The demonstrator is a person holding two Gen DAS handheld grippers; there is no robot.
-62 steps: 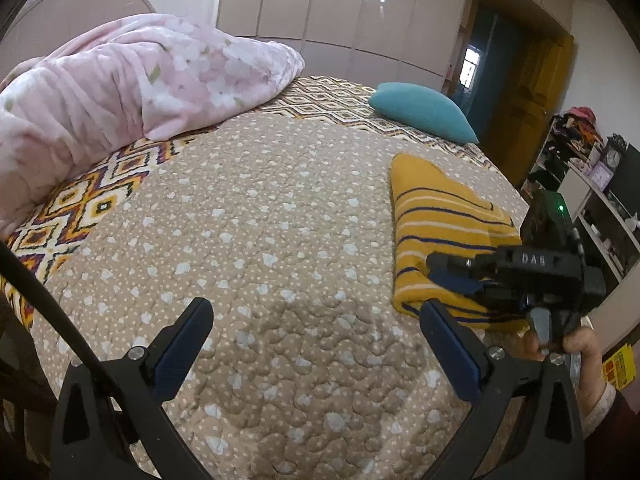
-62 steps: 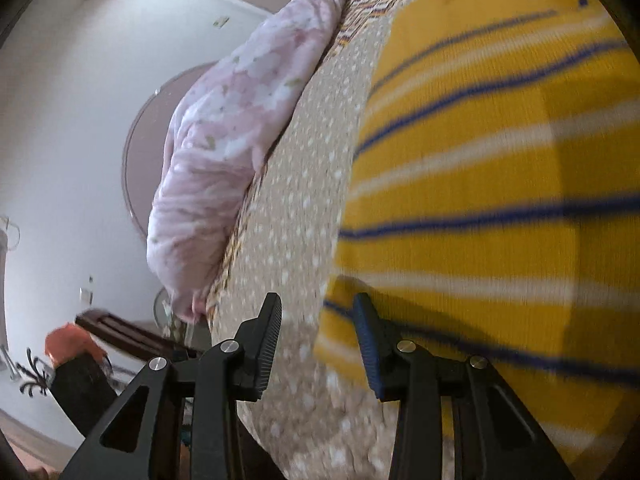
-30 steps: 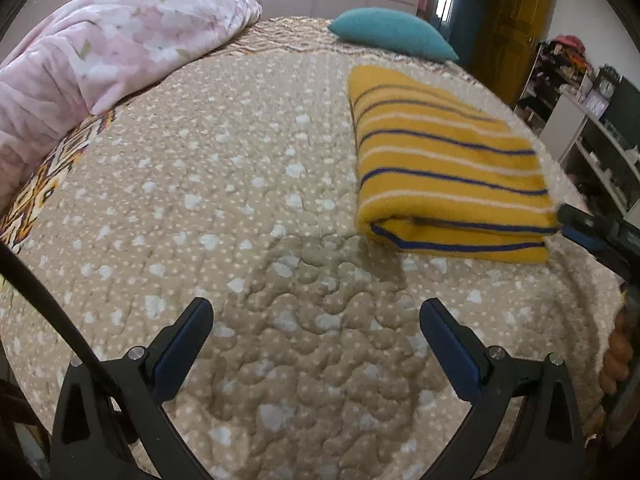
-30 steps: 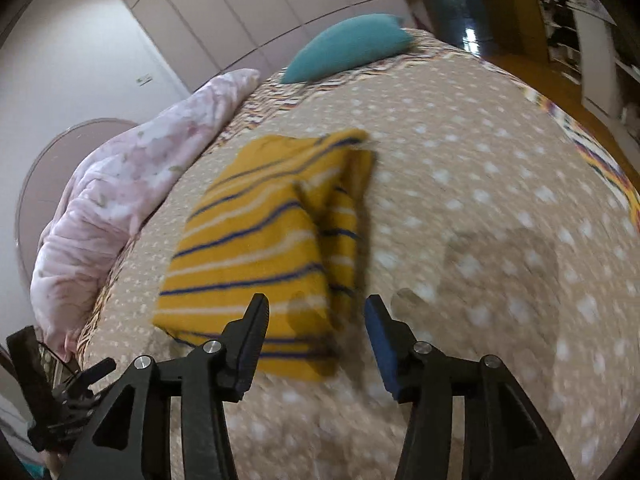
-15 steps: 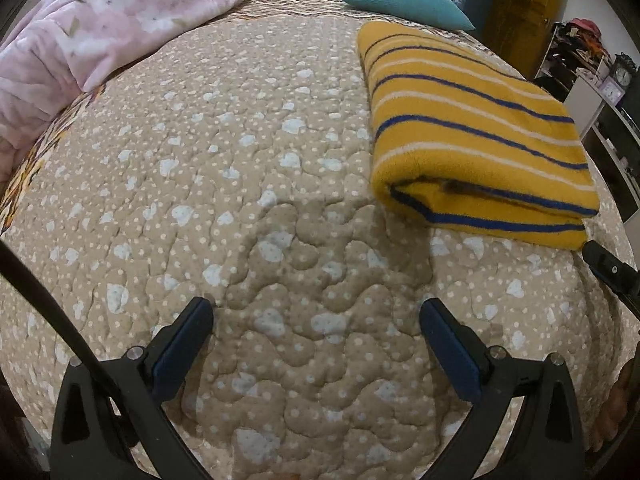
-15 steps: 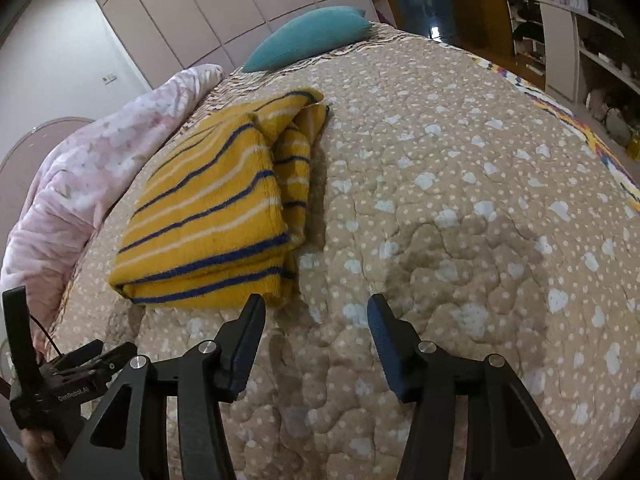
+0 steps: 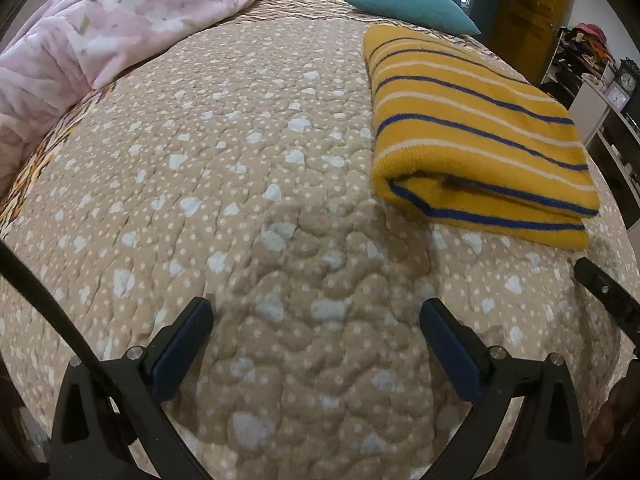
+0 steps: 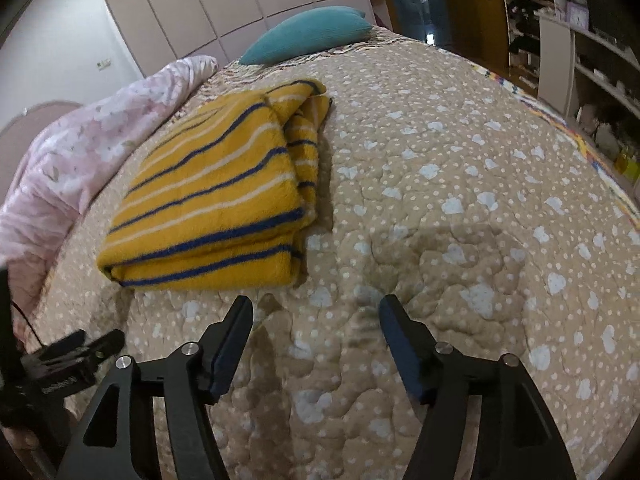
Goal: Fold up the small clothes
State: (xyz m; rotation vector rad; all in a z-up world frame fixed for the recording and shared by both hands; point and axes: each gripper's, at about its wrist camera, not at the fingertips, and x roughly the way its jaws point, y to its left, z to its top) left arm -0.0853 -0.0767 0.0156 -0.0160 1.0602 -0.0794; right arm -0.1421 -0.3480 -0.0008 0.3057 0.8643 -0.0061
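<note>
A yellow garment with blue and white stripes [image 7: 472, 128] lies folded into a thick rectangle on the beige dotted quilt [image 7: 248, 168]. In the right wrist view it [image 8: 216, 196] lies to the upper left, its layered edge facing me. My left gripper [image 7: 316, 320] is open and empty over the bare quilt, to the left of and nearer than the garment. My right gripper [image 8: 316, 320] is open and empty just in front of the garment's near right corner. A tip of the right gripper [image 7: 600, 292] shows at the left view's right edge.
A pink floral duvet [image 7: 104, 28] is heaped along the far left of the bed. A teal pillow [image 7: 408, 4] lies at the head. Shelves and clutter [image 8: 580, 52] stand beyond the bed's right edge, a yellow door [image 7: 528, 12] behind.
The right gripper let go of the garment, opened wider and drew back from it. The left gripper moved lower and closer over the quilt. The garment now lies still, folded.
</note>
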